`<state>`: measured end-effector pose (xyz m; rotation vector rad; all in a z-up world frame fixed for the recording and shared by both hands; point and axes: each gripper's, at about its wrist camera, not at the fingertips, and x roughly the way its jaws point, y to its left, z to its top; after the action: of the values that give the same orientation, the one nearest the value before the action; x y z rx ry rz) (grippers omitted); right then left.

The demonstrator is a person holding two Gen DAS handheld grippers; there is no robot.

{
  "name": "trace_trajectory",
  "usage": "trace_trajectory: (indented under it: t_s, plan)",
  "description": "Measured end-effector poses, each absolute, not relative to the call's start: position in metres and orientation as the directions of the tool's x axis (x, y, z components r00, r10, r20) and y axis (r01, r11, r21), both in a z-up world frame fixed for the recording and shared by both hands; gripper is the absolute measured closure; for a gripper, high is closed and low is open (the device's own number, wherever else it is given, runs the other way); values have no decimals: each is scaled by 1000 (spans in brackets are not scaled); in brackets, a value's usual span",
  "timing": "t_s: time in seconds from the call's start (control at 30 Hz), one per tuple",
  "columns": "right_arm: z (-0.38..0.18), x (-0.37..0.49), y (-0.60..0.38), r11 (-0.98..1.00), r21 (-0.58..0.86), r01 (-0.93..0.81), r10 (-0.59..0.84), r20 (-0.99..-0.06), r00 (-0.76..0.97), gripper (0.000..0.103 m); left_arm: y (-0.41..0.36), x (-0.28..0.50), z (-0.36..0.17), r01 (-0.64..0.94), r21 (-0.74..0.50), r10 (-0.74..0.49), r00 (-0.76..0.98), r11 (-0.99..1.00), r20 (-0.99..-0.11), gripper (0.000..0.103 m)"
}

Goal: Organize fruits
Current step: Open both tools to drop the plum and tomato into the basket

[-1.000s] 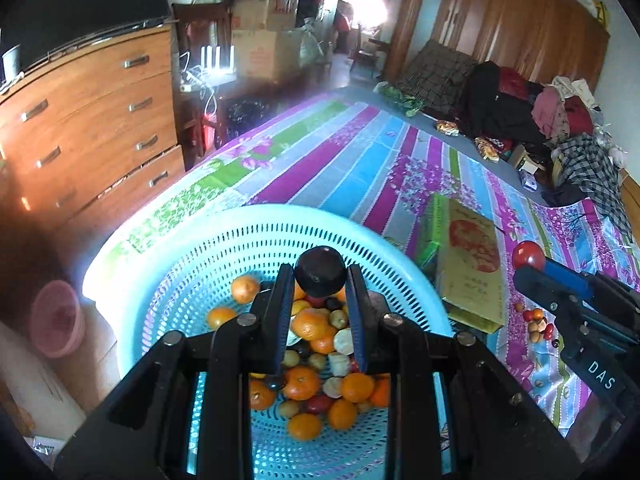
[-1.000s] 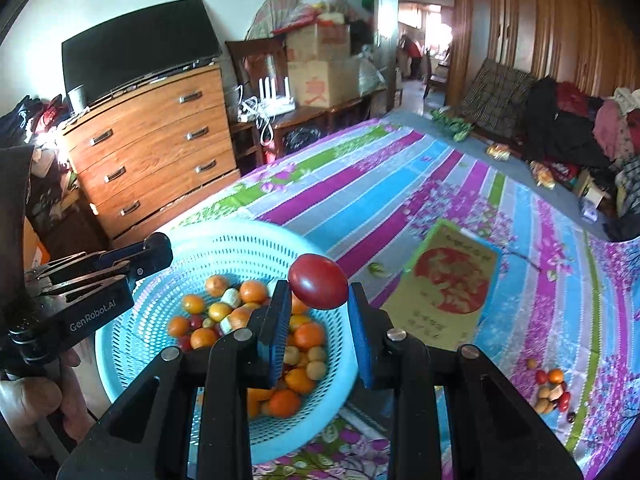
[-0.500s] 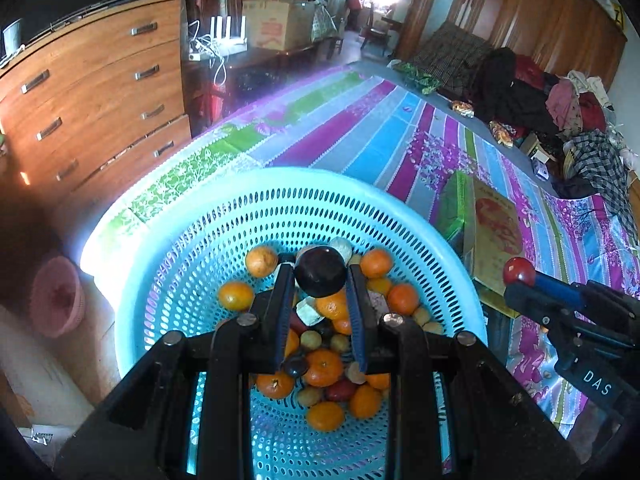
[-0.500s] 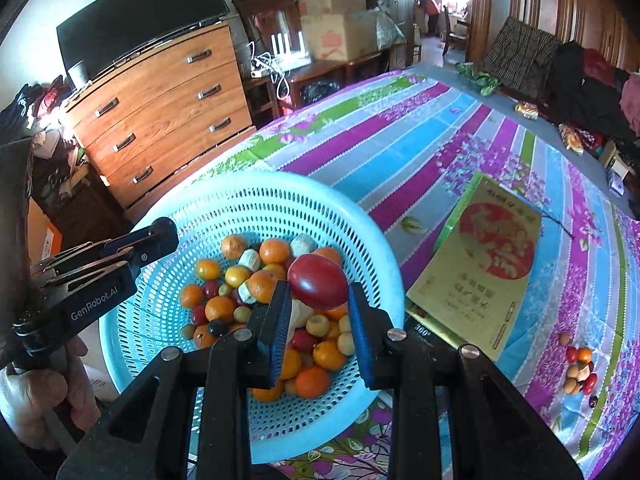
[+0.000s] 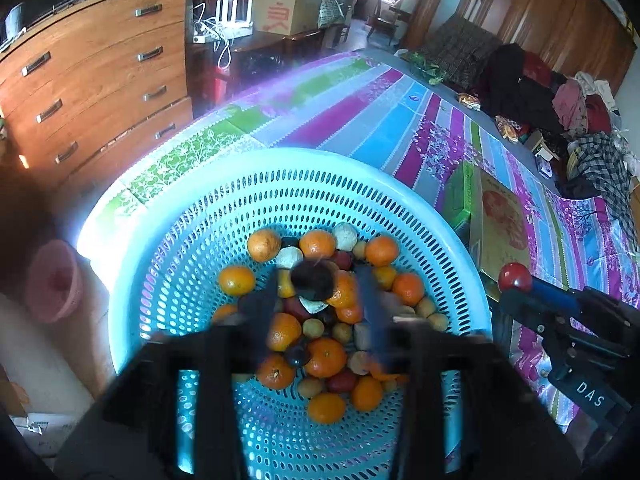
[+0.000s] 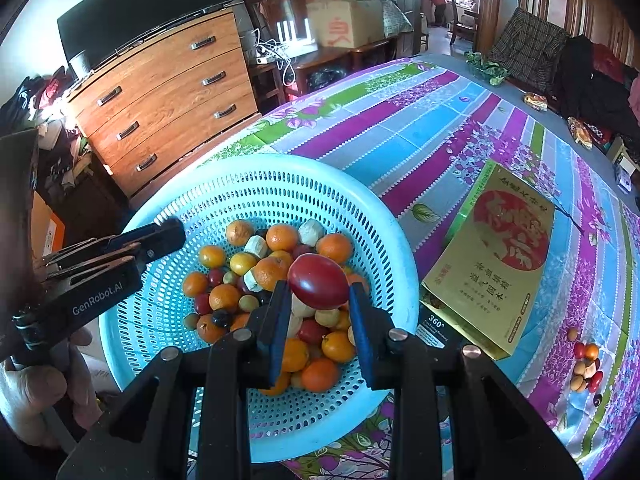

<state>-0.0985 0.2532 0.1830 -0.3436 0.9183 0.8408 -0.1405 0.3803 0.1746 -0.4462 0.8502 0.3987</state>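
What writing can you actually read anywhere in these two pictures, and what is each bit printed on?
"GenRobot.AI": on the side of the left gripper.
"DAS": on the body of the right gripper.
"360°": on a dark label at the near corner of the gold box; the smaller line under it is too small to read.
Chinese characters on the gold box lid: visible, too small for me to read reliably.
Red mark on the cardboard carton: blurred.

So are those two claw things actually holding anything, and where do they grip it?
The right gripper pinches a red fruit by its sides. The left gripper is blurred; a dark fruit sits between its open jaws, grip unclear.
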Motion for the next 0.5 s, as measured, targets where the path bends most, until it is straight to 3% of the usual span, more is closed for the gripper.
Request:
trace_trajectory:
  t_s: [0.03, 0.13, 0.2, 0.23, 0.4, 0.47, 0.5]
  plan:
    - [183, -98, 253, 644, 79, -761, 488, -808, 330, 70, 379, -141, 175, -505, -210, 166, 601, 838, -782, 32]
    - [183, -98, 253, 645, 81, -760, 486, -811, 327, 70, 377, -141, 175, -505, -201, 169, 594, 839, -786, 29]
    - [182, -97, 252, 647, 84, -758, 486, -811, 325, 60, 378, -139, 171, -514, -188, 175, 577, 837, -797, 22]
    - [182, -97, 251, 647, 89, -757, 490, -809, 324, 48, 378, -139, 171, -517, -185, 178, 573, 836, -800, 20]
    - [193, -103, 242, 656, 81, -751, 516, -774, 367, 44, 378, -139, 169, -541, -167, 196, 549, 824, -813, 19]
    - [199, -106, 236, 664, 70, -744, 525, -753, 397, 21, 377, -140, 170, -552, -153, 211, 539, 819, -815, 18]
    - [203, -108, 232, 669, 58, -741, 530, -736, 421, 18, 376, -140, 171, -556, -148, 218, 538, 818, -814, 14]
